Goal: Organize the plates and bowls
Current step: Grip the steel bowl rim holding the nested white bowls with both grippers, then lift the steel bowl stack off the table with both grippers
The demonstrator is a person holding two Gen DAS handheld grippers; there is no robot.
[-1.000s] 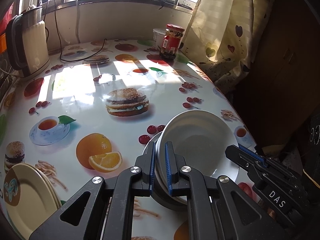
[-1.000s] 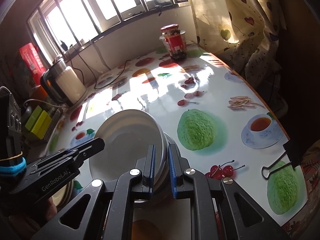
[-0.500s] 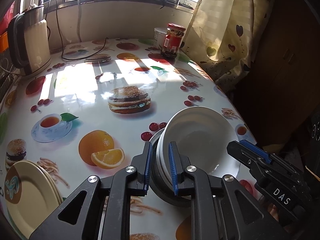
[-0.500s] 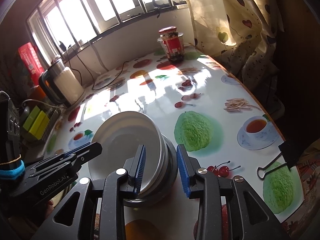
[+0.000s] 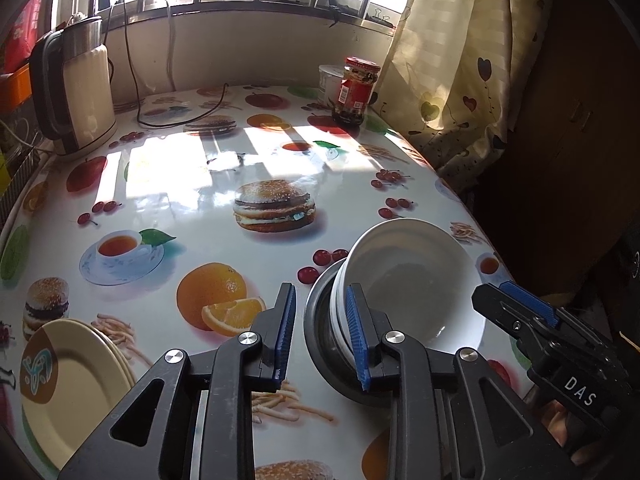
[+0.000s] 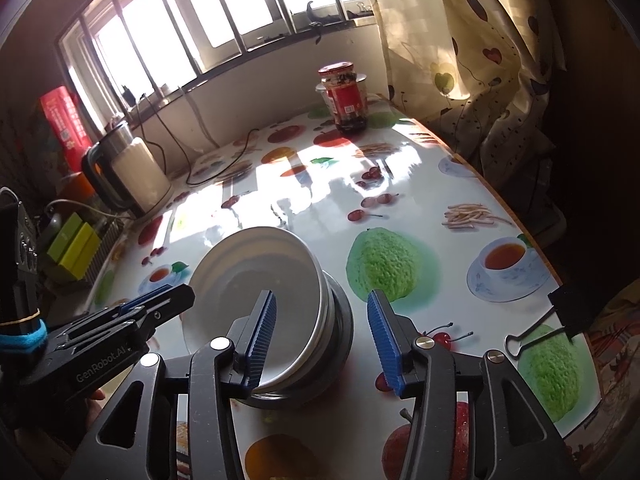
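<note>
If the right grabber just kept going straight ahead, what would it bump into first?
Probably the bowls. The right gripper is open, and the rim of the white bowl and the metal bowl under it already sit between its fingers, so they would likely stop it almost at once.

Stacked bowls (image 5: 412,276) sit on the table (image 5: 192,208), plates (image 5: 68,376) far left, jar (image 5: 354,92) behind.

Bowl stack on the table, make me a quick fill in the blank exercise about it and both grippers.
1. The white bowls sit nested in a ____ bowl.
2. The left gripper is ____.
3. The right gripper is ____.
4. The jar has a ____ label.

Missing words: metal; open; open; red
</note>
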